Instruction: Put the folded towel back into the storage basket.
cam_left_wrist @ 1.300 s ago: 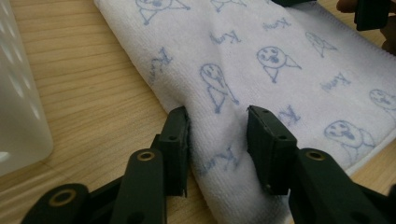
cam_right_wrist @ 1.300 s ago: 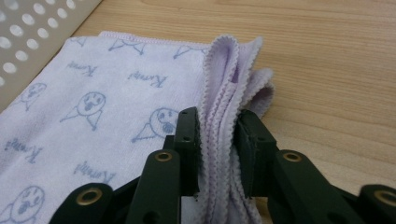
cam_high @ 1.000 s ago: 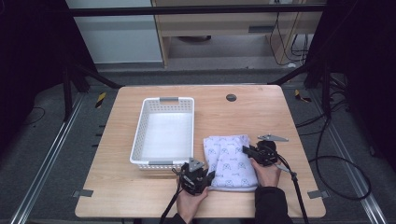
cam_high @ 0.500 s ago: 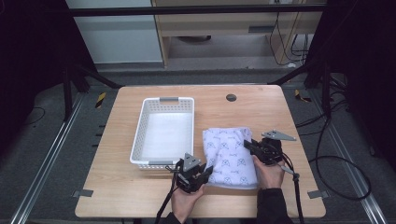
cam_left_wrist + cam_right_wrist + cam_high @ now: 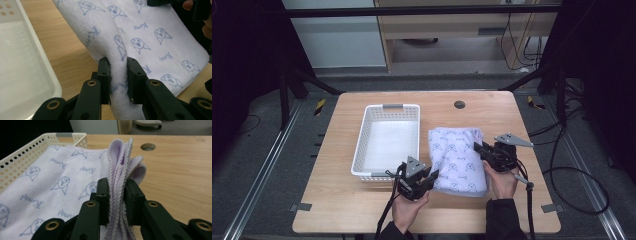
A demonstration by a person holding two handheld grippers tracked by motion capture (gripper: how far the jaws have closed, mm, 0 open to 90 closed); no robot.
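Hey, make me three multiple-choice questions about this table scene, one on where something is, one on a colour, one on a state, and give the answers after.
1. Where does the white basket sit relative to the folded towel?
A. at its left in the high view
B. at its right
C. on top of it

2. What colour is the print on the towel?
A. red
B. blue
C. green

3. What is the left gripper doing?
A. hanging open above the table
B. resting shut inside the basket
C. clamped on a fold of the towel

Answers: 1 A, the basket stands beside the towel's left edge. 2 B, blue faces and lettering cover the pale cloth. 3 C, cloth is squeezed between its jaws, as with the right gripper.
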